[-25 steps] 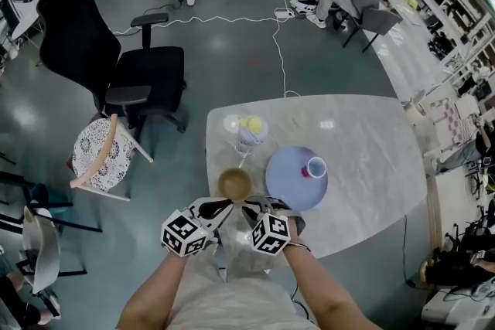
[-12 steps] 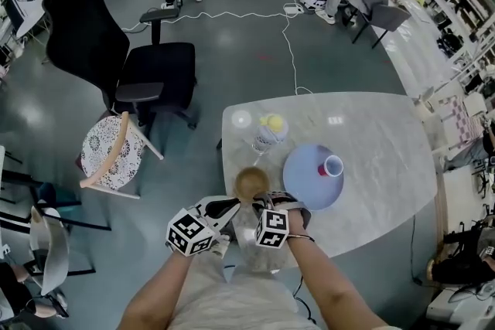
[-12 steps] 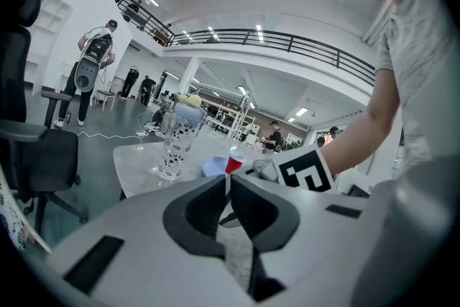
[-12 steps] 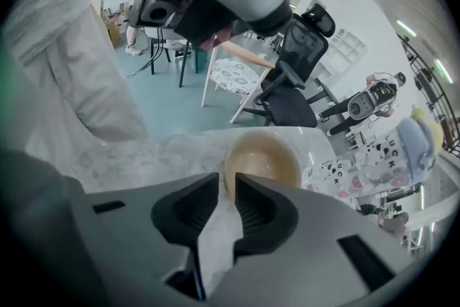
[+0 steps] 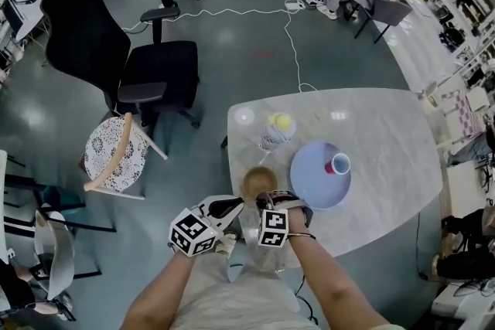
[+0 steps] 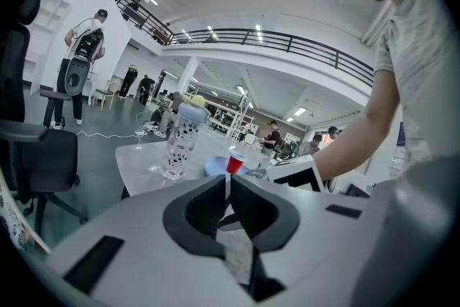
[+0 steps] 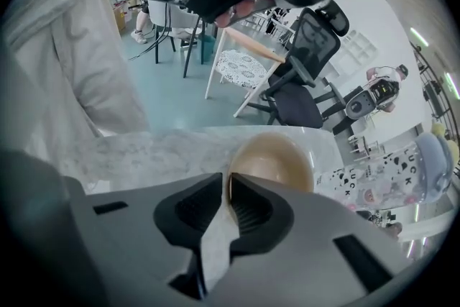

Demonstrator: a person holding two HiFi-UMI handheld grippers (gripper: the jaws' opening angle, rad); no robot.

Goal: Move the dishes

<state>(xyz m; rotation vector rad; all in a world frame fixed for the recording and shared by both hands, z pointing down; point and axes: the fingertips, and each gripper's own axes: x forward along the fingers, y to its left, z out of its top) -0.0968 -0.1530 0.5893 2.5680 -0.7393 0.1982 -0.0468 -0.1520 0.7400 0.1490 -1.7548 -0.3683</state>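
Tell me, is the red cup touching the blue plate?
Touching. The head view shows the red cup standing on the blue plate, near its right edge. The left gripper view also shows it resting there.

Light grey tee (image 5: 232, 294), short sleeves; right wristband (image 5: 302, 236) (thin, perhaps bracelet).

Right of centre, a marble desk (image 5: 387, 166) carries a tan bowl (image 5: 258, 182), a blue plate (image 5: 313, 185) with a red cup (image 5: 338, 164), and a bottle (image 5: 277, 131). The left claw (image 5: 228, 206) and right claw (image 5: 271, 201) sit bottom centre.
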